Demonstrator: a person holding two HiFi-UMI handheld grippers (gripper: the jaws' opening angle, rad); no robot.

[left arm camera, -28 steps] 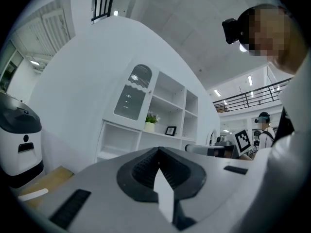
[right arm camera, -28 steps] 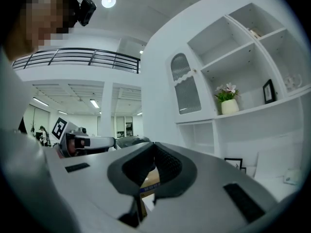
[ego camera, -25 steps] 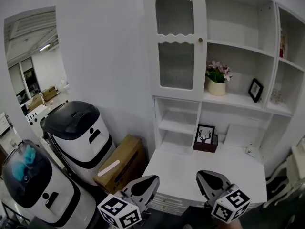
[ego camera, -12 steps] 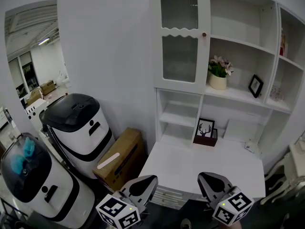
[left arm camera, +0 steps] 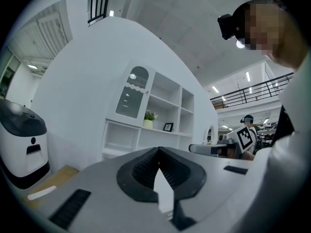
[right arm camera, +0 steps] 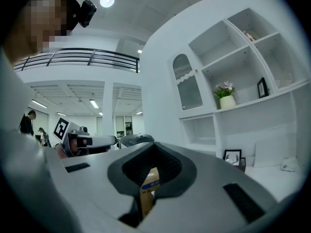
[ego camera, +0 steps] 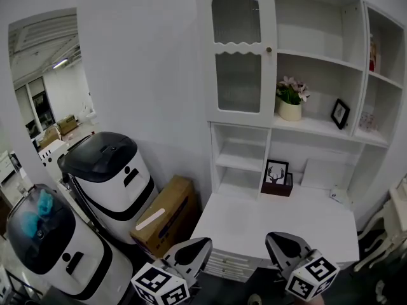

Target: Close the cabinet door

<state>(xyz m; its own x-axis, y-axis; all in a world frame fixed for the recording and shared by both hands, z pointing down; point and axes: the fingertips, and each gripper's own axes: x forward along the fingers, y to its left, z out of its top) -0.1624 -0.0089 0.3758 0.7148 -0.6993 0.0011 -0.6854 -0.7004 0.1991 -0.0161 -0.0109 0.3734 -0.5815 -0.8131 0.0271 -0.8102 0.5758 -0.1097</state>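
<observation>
Two grippers sat at the bottom edge of the head view, the left gripper (ego camera: 193, 251) left of centre and the right gripper (ego camera: 283, 246) right of centre, each with its jaws pressed together on nothing. The white arched cabinet door (ego camera: 236, 56) with frosted panes stood at upper centre, lying over the top left compartment of the tall white shelf unit (ego camera: 318, 135), its small round knob (ego camera: 268, 49) on the right edge; whether it was fully seated could not be told. The open compartment just right of it held a cream pot of pink flowers (ego camera: 290, 102) and, at its far right, a small black picture frame (ego camera: 340, 114). A lower compartment, behind the white desk top (ego camera: 254, 227), held a framed deer print (ego camera: 275, 173) propped on a dark box (ego camera: 275, 193). At lower left a brown cardboard box (ego camera: 166, 213) lay against the wall beside two rounded white machines with black lids (ego camera: 109, 170).

The panes hid whatever was behind the door. The far right column of shelves was cut by the frame edge, its small items too small to name. In the right gripper view a strip of brown cardboard with a blue label (right arm camera: 148, 188) showed through the slit below the closed jaws, behind them rather than gripped.
</observation>
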